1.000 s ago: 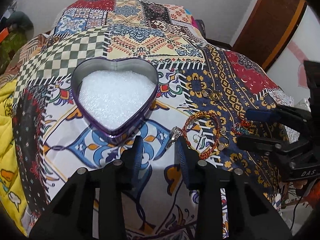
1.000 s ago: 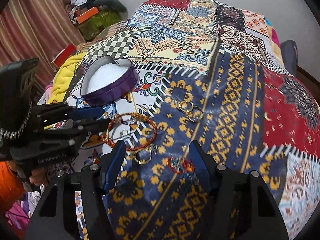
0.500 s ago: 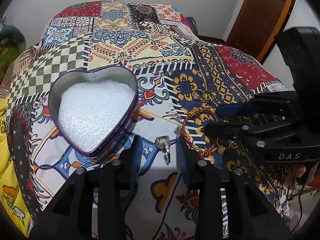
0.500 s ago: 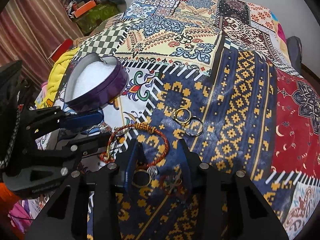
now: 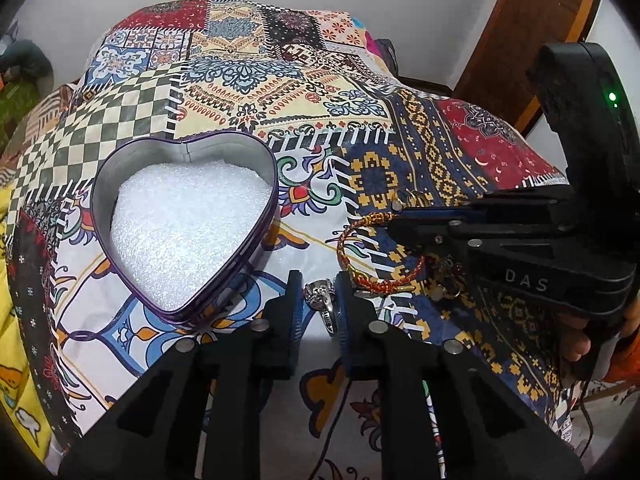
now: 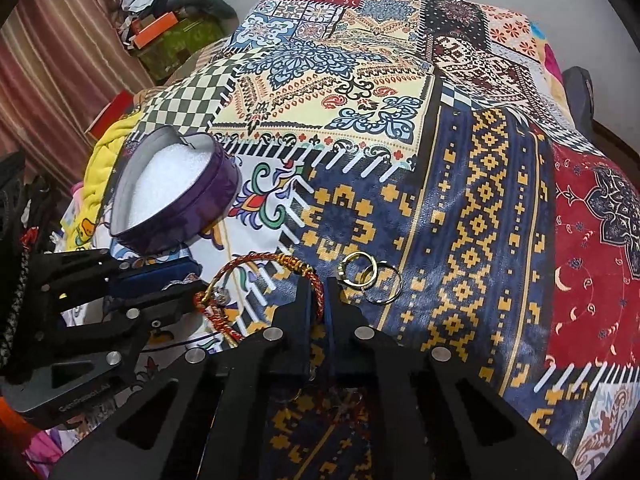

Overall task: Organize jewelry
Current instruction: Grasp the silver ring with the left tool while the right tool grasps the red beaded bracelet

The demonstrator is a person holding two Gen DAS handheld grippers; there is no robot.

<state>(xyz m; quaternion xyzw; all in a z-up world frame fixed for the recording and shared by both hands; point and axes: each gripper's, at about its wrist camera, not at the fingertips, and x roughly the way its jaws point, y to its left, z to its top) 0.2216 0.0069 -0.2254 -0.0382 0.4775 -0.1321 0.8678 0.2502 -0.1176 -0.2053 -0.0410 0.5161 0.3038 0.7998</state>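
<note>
A purple heart-shaped tin [image 5: 256, 248] lined with white foam lies open on the patchwork bedspread; it also shows in the right wrist view [image 6: 208, 204]. My left gripper [image 5: 317, 292] is shut on a silver ring [image 5: 320, 298] just right of the tin. My right gripper [image 6: 319, 292] is shut on the red and gold braided bracelet [image 6: 256, 260], which also shows in the left wrist view [image 5: 352, 232]. Two gold hoop rings [image 6: 370, 276] lie just beyond the right fingertips. Small earrings [image 5: 442, 288] lie under the right gripper body.
The patchwork bedspread [image 6: 480, 200] covers the whole surface. A yellow cloth [image 6: 104, 160] and cluttered boxes [image 6: 168, 36] lie off the left side. A wooden door [image 5: 532, 36] stands at the back right.
My left gripper has closed on the silver ring. My right gripper has moved forward and closed on the braided bracelet.
</note>
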